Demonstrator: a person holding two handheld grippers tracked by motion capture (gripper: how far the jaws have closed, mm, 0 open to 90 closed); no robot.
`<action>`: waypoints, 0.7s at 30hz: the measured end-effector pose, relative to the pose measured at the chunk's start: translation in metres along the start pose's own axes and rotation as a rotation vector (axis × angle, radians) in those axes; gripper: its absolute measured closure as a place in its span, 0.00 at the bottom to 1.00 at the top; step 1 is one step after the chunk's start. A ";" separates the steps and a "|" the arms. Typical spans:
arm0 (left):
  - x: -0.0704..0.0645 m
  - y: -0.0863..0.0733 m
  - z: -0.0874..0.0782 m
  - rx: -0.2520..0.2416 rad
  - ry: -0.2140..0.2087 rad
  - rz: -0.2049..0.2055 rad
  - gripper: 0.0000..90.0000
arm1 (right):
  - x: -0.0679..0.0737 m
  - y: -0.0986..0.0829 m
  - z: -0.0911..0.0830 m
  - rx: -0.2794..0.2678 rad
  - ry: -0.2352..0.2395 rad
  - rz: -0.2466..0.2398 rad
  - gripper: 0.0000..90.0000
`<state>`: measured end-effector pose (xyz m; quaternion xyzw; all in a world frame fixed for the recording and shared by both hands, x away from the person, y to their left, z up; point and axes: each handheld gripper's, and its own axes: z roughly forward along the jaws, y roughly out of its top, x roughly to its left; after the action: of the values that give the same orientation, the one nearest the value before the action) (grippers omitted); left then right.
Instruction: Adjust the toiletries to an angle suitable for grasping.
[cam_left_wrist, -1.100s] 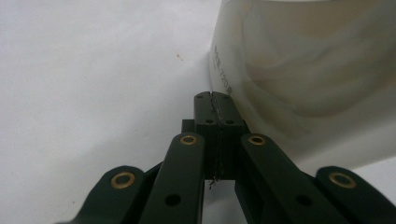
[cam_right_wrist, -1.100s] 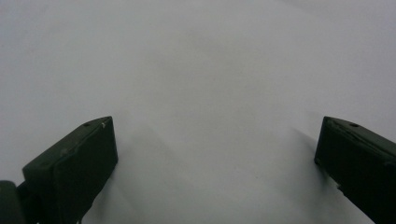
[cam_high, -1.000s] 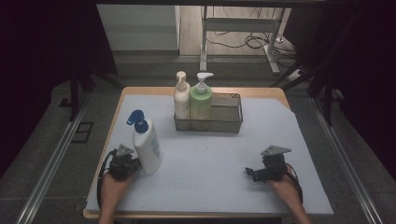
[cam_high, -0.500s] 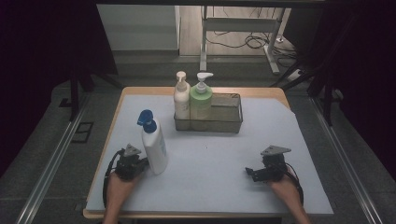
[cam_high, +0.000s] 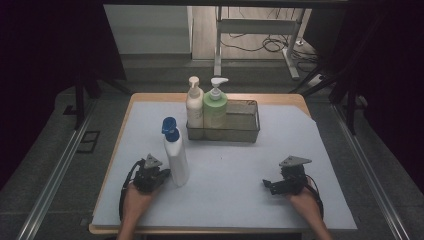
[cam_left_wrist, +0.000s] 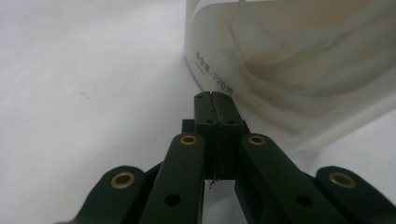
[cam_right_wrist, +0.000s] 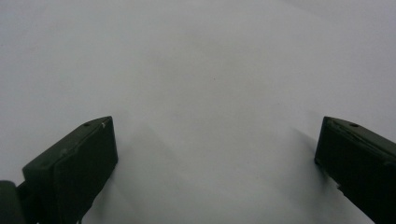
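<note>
The white bottle (cam_high: 177, 159) with the blue pump top stands upright on the pale sheet (cam_high: 230, 175) that covers the table (cam_high: 150, 98), on the left half, in front of the wire basket (cam_high: 245, 125) and well apart from it. In the left gripper view the bottle's (cam_left_wrist: 289, 60) lower wall and base rise just beyond the finger tips, with small grey print near its bottom edge.

The left gripper (cam_high: 161, 174) sits low on the sheet just beside the bottle's foot, on its left side, held by the person's left hand (cam_high: 135, 192). Its fingers (cam_left_wrist: 205, 109) are pressed flat together with nothing between them; the tips lie very near the bottle's base, and I cannot tell whether they touch it.

The right gripper (cam_high: 268, 186) rests on the right half of the sheet, well apart from the bottle and the basket, in the person's right hand (cam_high: 302, 197). Its fingers (cam_right_wrist: 74, 163) are spread wide, with only bare sheet between them, and they hold nothing.

The basket stands at the far middle of the sheet. In its left end stand two pump bottles side by side: a cream bottle (cam_high: 194, 107) and, touching or nearly touching it on the right, a green bottle (cam_high: 215, 110). The right part of the basket is bare wire.
</note>
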<state>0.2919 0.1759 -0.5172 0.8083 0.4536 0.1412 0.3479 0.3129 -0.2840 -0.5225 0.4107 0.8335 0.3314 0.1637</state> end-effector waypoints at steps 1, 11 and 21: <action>-0.001 0.000 0.001 -0.001 -0.003 -0.001 0.99 | 0.000 0.000 0.000 0.000 0.000 0.000 0.00; -0.015 0.005 0.006 0.009 -0.035 0.037 0.99 | 0.000 0.000 0.000 0.000 0.001 0.000 0.00; -0.030 0.009 0.011 0.020 -0.082 0.078 0.99 | 0.000 0.000 0.000 0.001 0.000 0.000 0.00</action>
<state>0.2875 0.1433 -0.5157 0.8339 0.4085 0.1170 0.3523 0.3129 -0.2840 -0.5224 0.4107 0.8337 0.3311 0.1633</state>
